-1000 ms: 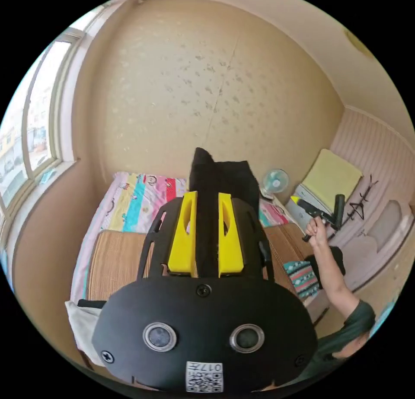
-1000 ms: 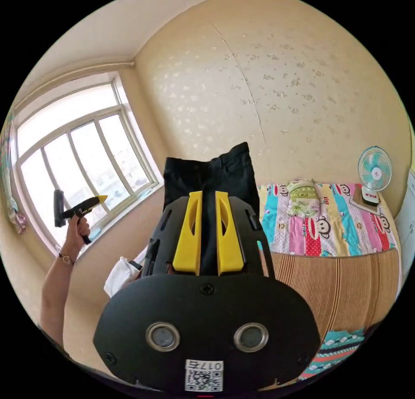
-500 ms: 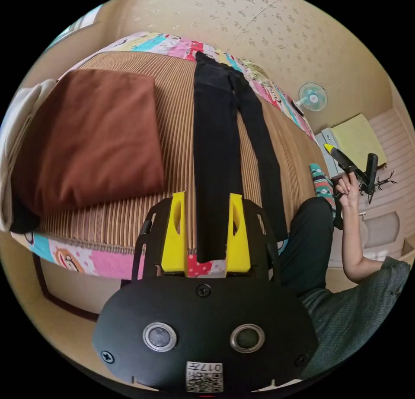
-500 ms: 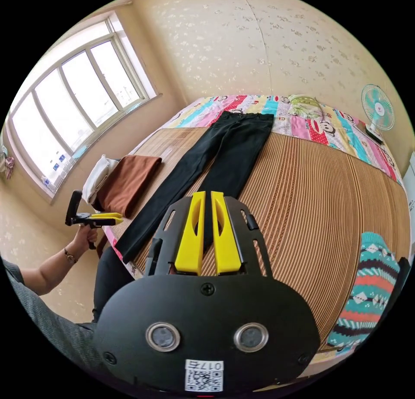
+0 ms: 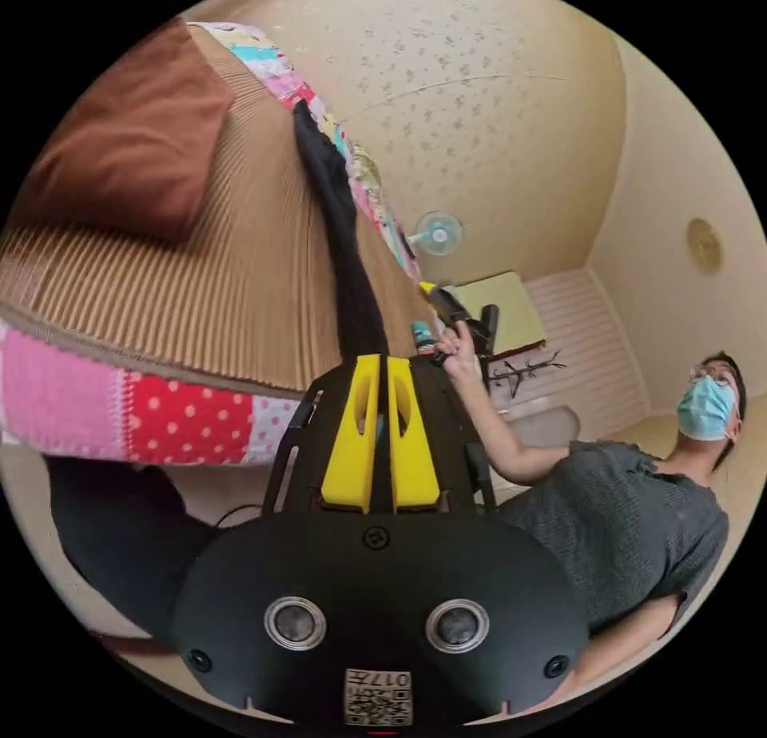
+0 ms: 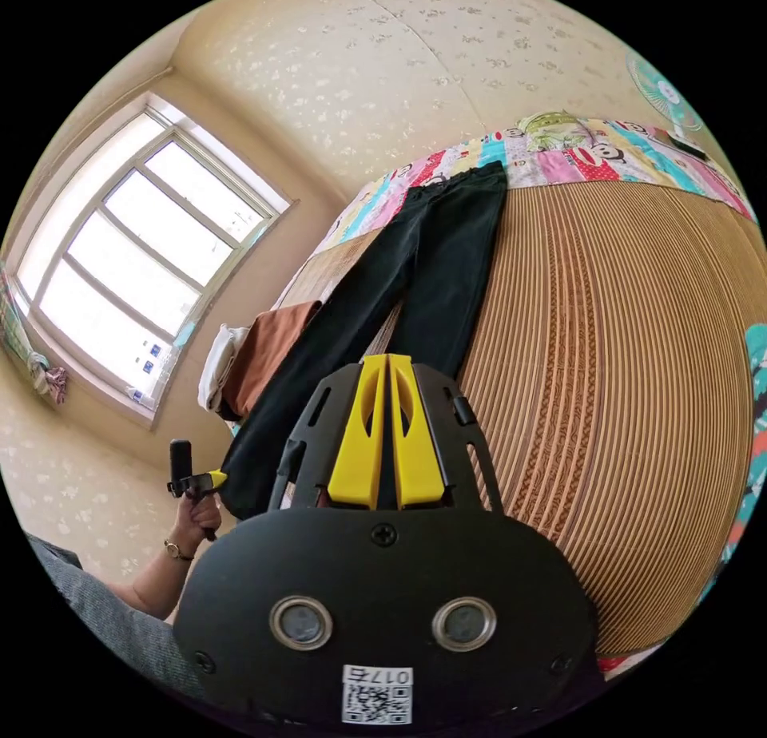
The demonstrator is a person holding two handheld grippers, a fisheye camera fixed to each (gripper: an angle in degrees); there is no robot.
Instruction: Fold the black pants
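I see a striped bamboo mat (image 6: 639, 386) on the bed, over a colourful cartoon sheet (image 6: 575, 155). A folded brown cloth (image 5: 128, 139) lies on the mat near its edge. A small fan (image 5: 438, 233) stands near the patterned wall (image 6: 383, 75). There is a bright window (image 6: 144, 267).

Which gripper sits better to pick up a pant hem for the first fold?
Probably the right gripper: its tips sit directly over a leg of the black pants. The left gripper is lower, by the bed's edge.
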